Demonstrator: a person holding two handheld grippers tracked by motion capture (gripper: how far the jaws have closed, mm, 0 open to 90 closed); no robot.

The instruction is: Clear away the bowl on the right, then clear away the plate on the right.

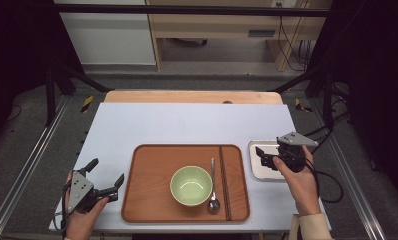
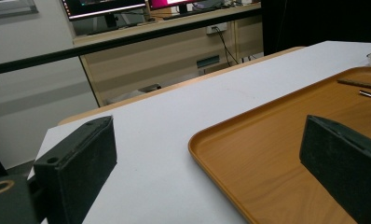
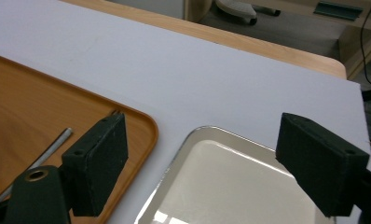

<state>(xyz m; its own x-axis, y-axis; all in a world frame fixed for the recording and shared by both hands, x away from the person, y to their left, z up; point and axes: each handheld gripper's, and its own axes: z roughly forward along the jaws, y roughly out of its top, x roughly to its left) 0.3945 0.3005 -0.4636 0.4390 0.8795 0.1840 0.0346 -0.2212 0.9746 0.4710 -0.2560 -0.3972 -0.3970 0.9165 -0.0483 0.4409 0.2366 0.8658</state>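
— How are the grippers held?

— The left gripper (image 1: pixel 106 178) is kept beside the wooden tray (image 1: pixel 142 200), jaws spread, nothing gripped. Farther off, the right gripper (image 1: pixel 265 156) is poised over the steel tray (image 1: pixel 253 172), jaws parted, presumably readied for it.

— And the bowl (image 1: pixel 190 185)?

— It is set mid-tray, with the spoon (image 1: pixel 213 200) and chopsticks (image 1: pixel 224 182) laid to its right.

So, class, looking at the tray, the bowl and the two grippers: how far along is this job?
Done: the green bowl, spoon and chopsticks lie set out on the wooden tray.
In hand: nothing is gripped. The right gripper hangs open over the small metal tray, and the left gripper is open beside the wooden tray's left edge.
Left: every grasp and move, it seems.
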